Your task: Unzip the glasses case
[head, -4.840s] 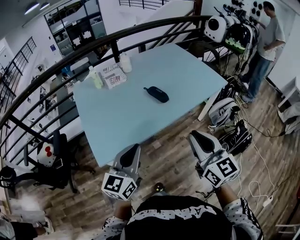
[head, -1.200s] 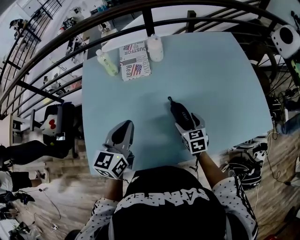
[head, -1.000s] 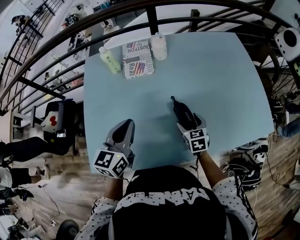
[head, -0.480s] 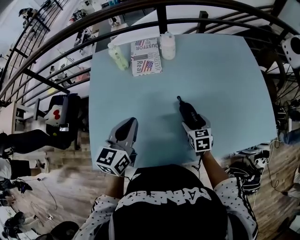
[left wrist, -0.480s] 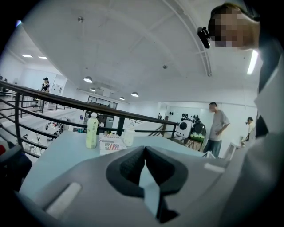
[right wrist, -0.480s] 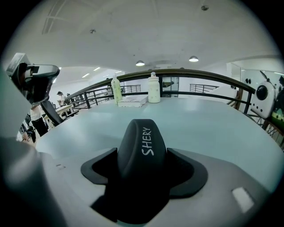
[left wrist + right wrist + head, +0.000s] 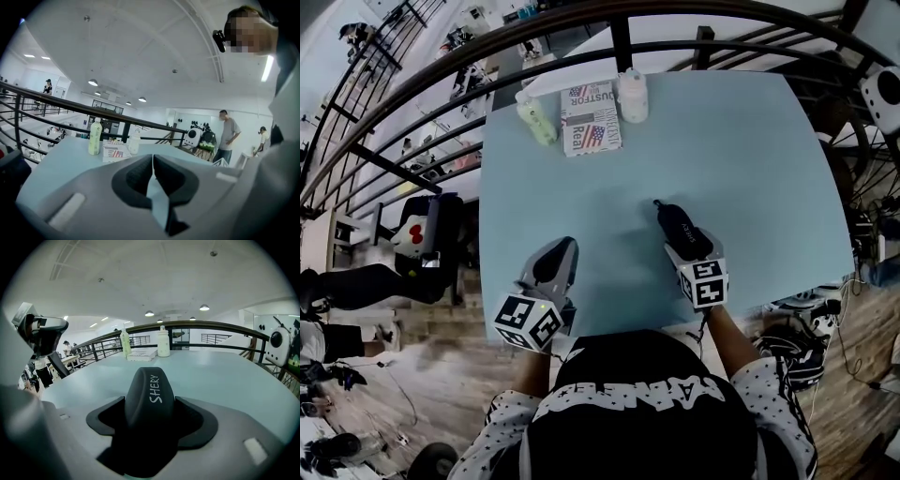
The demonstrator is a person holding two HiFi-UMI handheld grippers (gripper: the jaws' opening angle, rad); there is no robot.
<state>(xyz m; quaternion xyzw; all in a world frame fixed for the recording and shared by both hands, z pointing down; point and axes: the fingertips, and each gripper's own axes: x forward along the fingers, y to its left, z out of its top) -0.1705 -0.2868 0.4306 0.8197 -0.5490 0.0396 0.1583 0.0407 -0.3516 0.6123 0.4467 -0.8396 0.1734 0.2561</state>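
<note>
The right hand-held gripper reaches in over the table's near edge, and its jaws, which have just been closing, stand wide around the near end of the glasses case. In the right gripper view the black case fills the space between the two dark pads, with no table surface showing between pad and case on either side. The case lies flat on the light blue table. It is close to the near edge and right of the middle, with its long axis running away from that edge and leaning a little left. White lettering reading "SHERY" runs along its top, and a small dark tab sticks out at its far end.

The left hand-held gripper is over the near edge, toward the near left corner and well apart from the case. Its jaws are pressed together with nothing between them; whether it touches the table cannot be told.

Along the far edge, nearer the far left corner, stand a pale green bottle, a printed packet with a flag design and a white bottle, all close beside each other. A dark curved railing runs behind the table. In the left gripper view a person stands in the background.
</note>
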